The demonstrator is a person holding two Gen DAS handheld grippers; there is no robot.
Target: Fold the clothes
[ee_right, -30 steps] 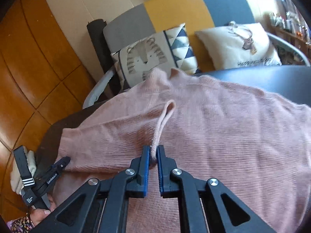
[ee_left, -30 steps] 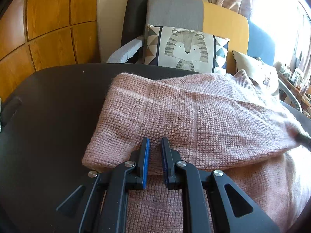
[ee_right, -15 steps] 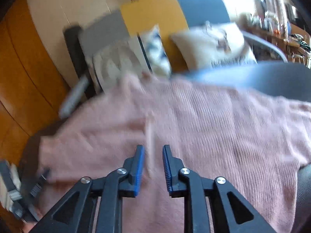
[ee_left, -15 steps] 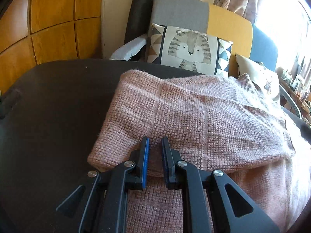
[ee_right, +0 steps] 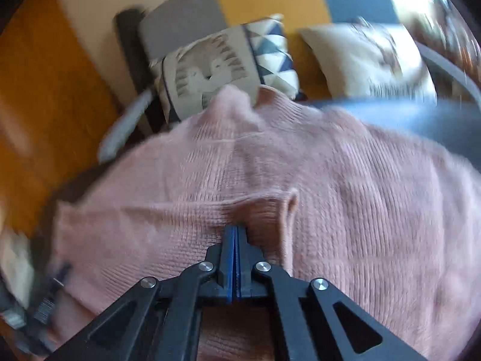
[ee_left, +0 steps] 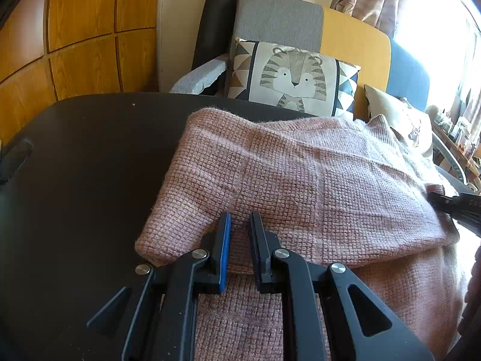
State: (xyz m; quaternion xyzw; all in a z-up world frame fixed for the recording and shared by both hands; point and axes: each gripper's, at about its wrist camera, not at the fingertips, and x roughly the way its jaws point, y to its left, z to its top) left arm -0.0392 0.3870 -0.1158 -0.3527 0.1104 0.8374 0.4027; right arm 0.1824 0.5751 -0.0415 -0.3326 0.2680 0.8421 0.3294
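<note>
A pink knitted sweater (ee_left: 315, 186) lies on the dark table (ee_left: 75, 180), with a layer folded over towards me. My left gripper (ee_left: 240, 219) sits at the near edge of that fold, its fingers a narrow gap apart with the thick knit between them. In the right wrist view the sweater (ee_right: 360, 195) fills the middle, blurred by motion. My right gripper (ee_right: 234, 228) has its blue pads pressed together on a raised ridge of a sleeve. Its black tip (ee_left: 451, 207) shows at the right edge of the left wrist view.
Behind the table stands a sofa with a tiger cushion (ee_left: 291, 78) and a beige cushion (ee_right: 366, 60). A dark roll (ee_left: 216, 21) leans against the wall, beside wooden panels (ee_left: 75, 45). Bare table top stretches to the left of the sweater.
My right gripper let go of the cuff, opened, moved across the sweater and shut again on a sleeve ridge. The left gripper kept its hold and shifted slightly.
</note>
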